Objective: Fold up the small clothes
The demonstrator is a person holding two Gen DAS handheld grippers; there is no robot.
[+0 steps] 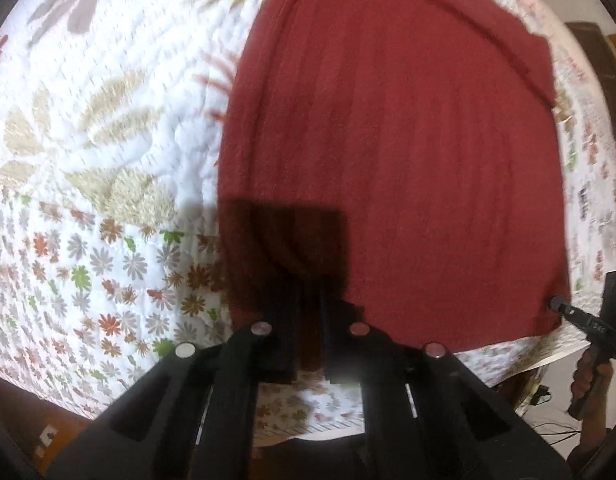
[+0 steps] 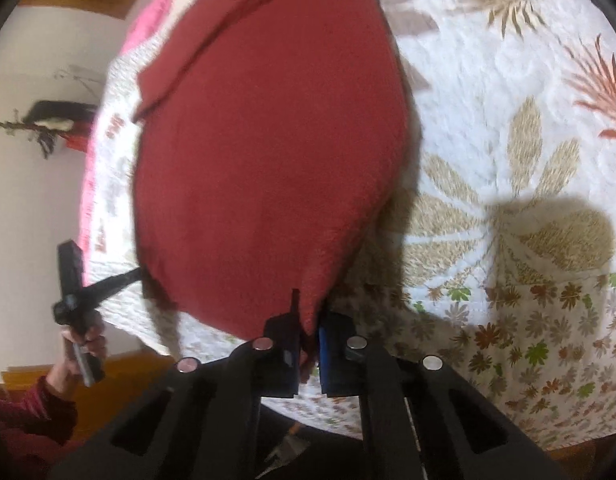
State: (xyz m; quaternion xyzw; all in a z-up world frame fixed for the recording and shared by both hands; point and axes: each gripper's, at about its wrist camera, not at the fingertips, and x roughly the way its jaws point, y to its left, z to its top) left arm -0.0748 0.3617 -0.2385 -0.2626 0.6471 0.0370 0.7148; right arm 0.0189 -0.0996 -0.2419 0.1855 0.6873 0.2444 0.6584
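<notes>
A dark red garment point(image 1: 387, 152) lies spread on a floral quilt point(image 1: 108, 128). My left gripper point(image 1: 309, 296) is shut on its near hem, with red cloth pinched between the black fingers. At the right edge of the left wrist view, my right gripper point(image 1: 560, 306) pinches the garment's other near corner. In the right wrist view the red garment point(image 2: 268, 152) has this corner lifted off the quilt point(image 2: 507, 152), and my right gripper point(image 2: 308, 324) is shut on it. The left gripper point(image 2: 136, 275) grips the far corner, held by a hand point(image 2: 84, 344).
The quilt's near edge point(image 1: 327, 424) drops off just under my grippers, with wooden floor point(image 2: 128, 364) below. A pink sheet edge point(image 2: 148, 28) and a pale wall point(image 2: 40, 160) lie to the left in the right wrist view. A red sleeve point(image 2: 24, 416) shows at lower left.
</notes>
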